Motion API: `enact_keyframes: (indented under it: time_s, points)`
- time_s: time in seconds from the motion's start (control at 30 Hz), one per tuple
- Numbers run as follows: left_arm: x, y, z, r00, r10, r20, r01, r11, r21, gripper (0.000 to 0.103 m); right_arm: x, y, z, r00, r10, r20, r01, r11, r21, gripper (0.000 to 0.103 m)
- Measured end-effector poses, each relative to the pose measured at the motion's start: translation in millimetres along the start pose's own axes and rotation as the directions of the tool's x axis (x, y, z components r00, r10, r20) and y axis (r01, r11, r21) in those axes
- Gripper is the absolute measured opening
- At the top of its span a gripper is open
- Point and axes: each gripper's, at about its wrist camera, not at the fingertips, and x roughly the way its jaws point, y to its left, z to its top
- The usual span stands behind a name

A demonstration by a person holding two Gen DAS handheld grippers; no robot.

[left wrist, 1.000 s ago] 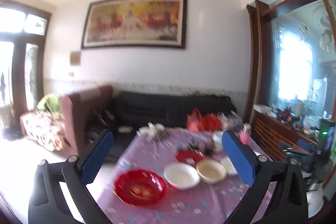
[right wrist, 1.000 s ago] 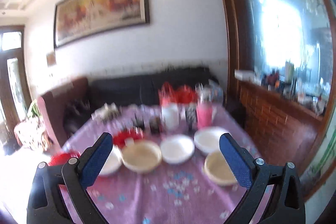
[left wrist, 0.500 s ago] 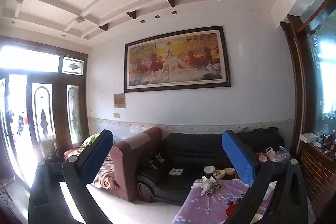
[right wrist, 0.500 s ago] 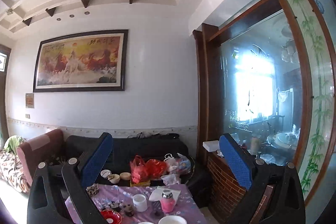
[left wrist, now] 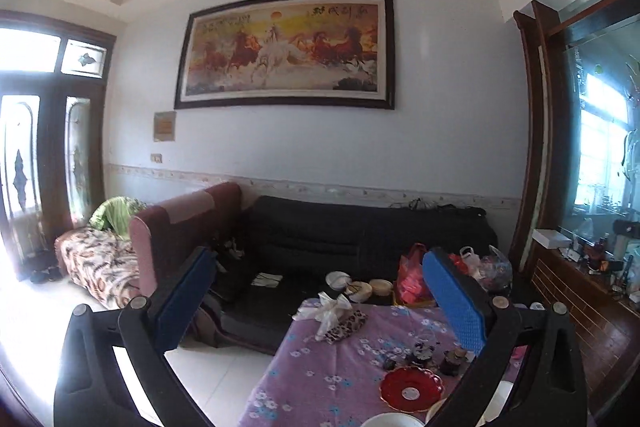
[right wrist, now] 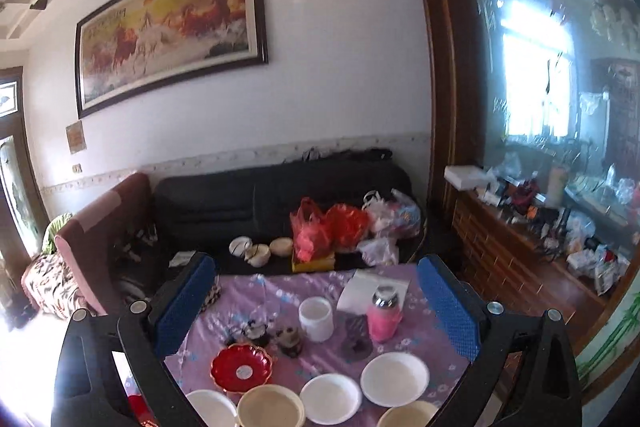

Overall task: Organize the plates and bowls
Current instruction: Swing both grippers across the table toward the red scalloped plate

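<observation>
Both tongs (left wrist: 316, 303) (right wrist: 316, 301) gape empty; white bowls (right wrist: 394, 379) and red plate (right wrist: 241, 367) hold nothing.

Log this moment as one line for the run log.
left gripper: open, empty, above table | right gripper: open, empty | red plate, white bowls: untouched on purple tablecloth | stacking: not started

White bowls (right wrist: 394, 379), red plate (right wrist: 241, 367) upright
</observation>
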Motion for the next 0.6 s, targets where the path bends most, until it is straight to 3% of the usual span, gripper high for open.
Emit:
enact_keyframes:
  time_s: [0.13, 0.23, 0.37, 0.43, 0.53, 0.6]
  points:
    - [69, -16, -62, 0.984, -0.076, -0.164, 0.07, 0.997, -0.041, 0.103, 105, 2, -65, 0.985, 0.061, -0.162, -0.054, 0.998, 0.044, 0.102]
    - [131, -30, -115, 0.94, -0.091, -0.33, 0.08, 0.996, -0.048, 0.103, 184, 15, -124, 0.95, 0.085, -0.299, -0.078, 0.996, 0.035, 0.102]
    - [203, -45, -184, 0.846, -0.123, -0.518, 0.097, 0.992, -0.077, 0.103, 261, 32, -189, 0.895, 0.123, -0.429, -0.122, 0.992, 0.029, 0.101]
    - [241, -52, -210, 0.789, -0.13, -0.601, 0.096, 0.991, -0.089, 0.103, 293, 41, -220, 0.873, 0.126, -0.471, -0.139, 0.99, 0.008, 0.1]
    - [284, -63, -246, 0.71, -0.154, -0.687, 0.101, 0.988, -0.116, 0.102, 329, 51, -249, 0.835, 0.133, -0.534, -0.159, 0.987, -0.003, 0.097]
    - [304, -69, -264, 0.662, -0.176, -0.728, 0.117, 0.984, -0.131, 0.094, 349, 57, -264, 0.801, 0.148, -0.58, -0.176, 0.984, 0.009, 0.093]
